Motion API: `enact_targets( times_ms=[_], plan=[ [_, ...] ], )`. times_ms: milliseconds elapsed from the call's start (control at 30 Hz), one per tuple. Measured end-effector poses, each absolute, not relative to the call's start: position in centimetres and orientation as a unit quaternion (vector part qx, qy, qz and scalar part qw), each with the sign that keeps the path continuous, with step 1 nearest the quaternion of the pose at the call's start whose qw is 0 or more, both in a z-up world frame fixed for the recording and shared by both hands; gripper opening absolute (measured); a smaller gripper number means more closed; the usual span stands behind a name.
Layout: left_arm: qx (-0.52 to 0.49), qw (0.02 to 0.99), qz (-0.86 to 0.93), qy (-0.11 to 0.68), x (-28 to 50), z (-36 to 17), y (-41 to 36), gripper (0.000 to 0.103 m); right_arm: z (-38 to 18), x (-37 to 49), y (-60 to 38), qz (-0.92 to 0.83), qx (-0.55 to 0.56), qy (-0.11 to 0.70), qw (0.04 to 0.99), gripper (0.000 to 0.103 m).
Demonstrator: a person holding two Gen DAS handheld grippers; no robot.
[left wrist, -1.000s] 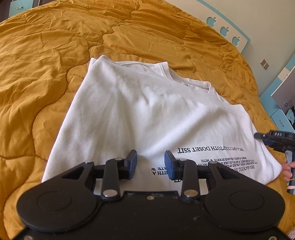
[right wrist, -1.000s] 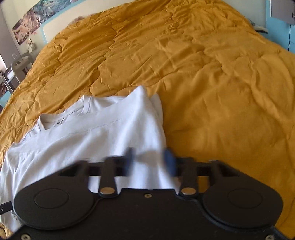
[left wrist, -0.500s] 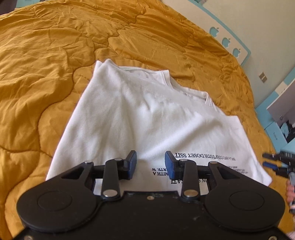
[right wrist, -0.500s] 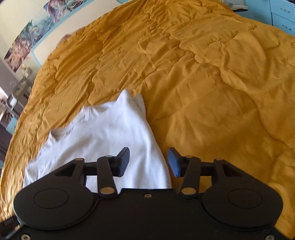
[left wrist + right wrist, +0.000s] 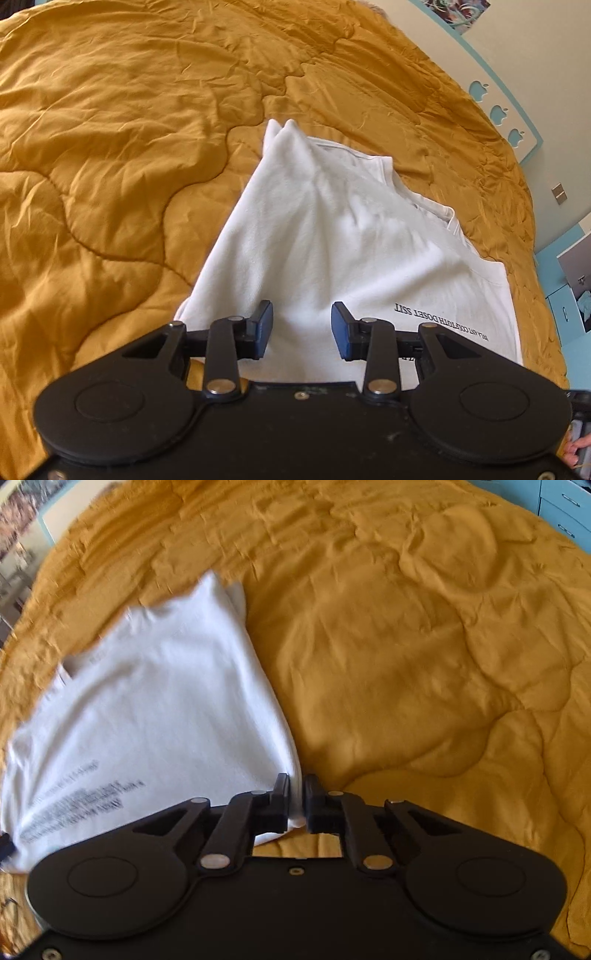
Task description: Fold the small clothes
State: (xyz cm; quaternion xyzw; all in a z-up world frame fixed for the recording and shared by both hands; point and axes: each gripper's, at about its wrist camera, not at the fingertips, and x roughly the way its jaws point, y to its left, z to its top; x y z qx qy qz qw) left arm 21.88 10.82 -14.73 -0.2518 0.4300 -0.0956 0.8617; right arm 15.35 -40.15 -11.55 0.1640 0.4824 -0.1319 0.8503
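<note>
A white T-shirt [image 5: 332, 240] with black printed text lies partly folded on the mustard quilt; it also shows in the right wrist view [image 5: 155, 709]. My left gripper [image 5: 301, 330] is open over the shirt's near hem, nothing between its blue pads. My right gripper [image 5: 295, 801] is shut on the shirt's near right corner, with white cloth pinched between the black fingers. The shirt's far sleeve tips point away from both grippers.
The mustard quilted bedspread [image 5: 110, 147] covers the whole bed and spreads wide to the right of the shirt [image 5: 424, 664]. A white headboard with blue apple cutouts [image 5: 498, 110] and blue furniture [image 5: 569, 295] stand at the right edge.
My right gripper has closed on the shirt's near right corner; it was open half a second ago. My left gripper stayed open and shifted left along the hem, changing its view of the shirt.
</note>
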Motion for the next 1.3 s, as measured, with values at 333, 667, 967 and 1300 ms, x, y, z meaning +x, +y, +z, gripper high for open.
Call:
enact_targets(
  times_ms=[333, 667, 967, 1300],
  plan=[
    [-0.189, 0.917, -0.111, 0.333, 26.6, -10.2, 11.9, 0.040, -5.4, 15.0, -35.8, -0.132, 0.083, 0.355, 0.922, 0.033],
    [-0.115, 0.923, -0.115, 0.349, 38.3, -14.2, 10.5, 0.038, -9.7, 20.8, -26.1, 0.044, 0.135, 0.400, 0.905, 0.033],
    [-0.081, 0.948, -0.122, 0.284, 39.0, -14.1, 9.4, 0.005, -12.7, 20.5, -25.7, 0.065, 0.120, 0.447, 0.884, 0.033],
    [-0.068, 0.932, -0.091, 0.343, 39.9, -14.0, 9.6, 0.020, -12.8, 20.5, -25.3, 0.073, 0.114, 0.441, 0.887, 0.041]
  ],
)
